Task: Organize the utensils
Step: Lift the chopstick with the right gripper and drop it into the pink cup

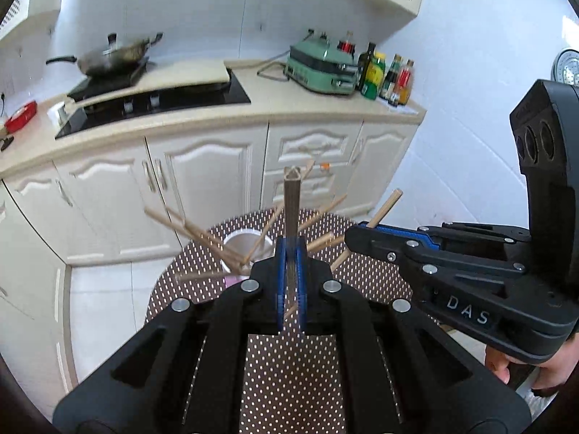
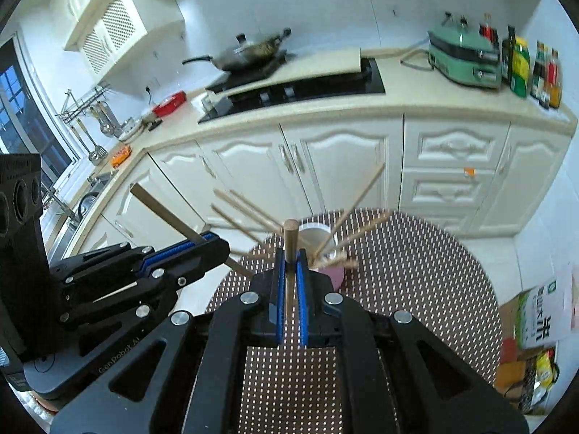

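Note:
My left gripper (image 1: 290, 253) is shut on a grey metal chopstick (image 1: 290, 202) that sticks up and forward; it also shows in the right wrist view (image 2: 163, 213). My right gripper (image 2: 290, 258) is shut on a wooden chopstick (image 2: 290, 238); its end shows in the left wrist view (image 1: 385, 209). Both grippers hover above a round dotted table (image 1: 289, 361), side by side. A metal cup (image 1: 249, 249) on the table holds several wooden chopsticks (image 1: 202, 233) fanned outward; it also shows in the right wrist view (image 2: 318, 238).
A kitchen counter (image 1: 253, 108) with white cabinets runs behind the table. On it are a stove with a wok (image 1: 115, 54), a green appliance (image 1: 322, 68) and sauce bottles (image 1: 391, 76). A box with a rice bag (image 2: 539, 318) stands on the floor at right.

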`<move>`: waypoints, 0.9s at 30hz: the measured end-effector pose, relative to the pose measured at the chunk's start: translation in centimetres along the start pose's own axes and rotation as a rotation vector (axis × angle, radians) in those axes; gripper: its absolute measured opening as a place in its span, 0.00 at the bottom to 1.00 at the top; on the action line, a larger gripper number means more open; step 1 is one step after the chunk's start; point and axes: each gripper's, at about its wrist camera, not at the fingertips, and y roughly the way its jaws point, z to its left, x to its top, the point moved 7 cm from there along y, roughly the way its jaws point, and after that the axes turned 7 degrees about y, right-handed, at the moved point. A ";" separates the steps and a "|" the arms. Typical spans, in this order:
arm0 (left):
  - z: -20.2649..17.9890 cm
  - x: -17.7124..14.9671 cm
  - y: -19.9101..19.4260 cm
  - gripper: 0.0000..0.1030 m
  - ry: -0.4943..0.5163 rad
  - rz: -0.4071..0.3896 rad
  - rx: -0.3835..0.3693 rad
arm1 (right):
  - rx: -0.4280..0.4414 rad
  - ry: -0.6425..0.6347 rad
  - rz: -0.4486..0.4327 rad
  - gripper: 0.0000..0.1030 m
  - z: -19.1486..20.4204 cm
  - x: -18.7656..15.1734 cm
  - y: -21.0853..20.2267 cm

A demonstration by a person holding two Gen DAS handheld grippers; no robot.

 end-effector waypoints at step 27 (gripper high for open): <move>6.5 4.4 2.7 0.05 -0.143 -0.063 0.102 | 0.012 -0.063 -0.085 0.05 0.1 6.9 2.4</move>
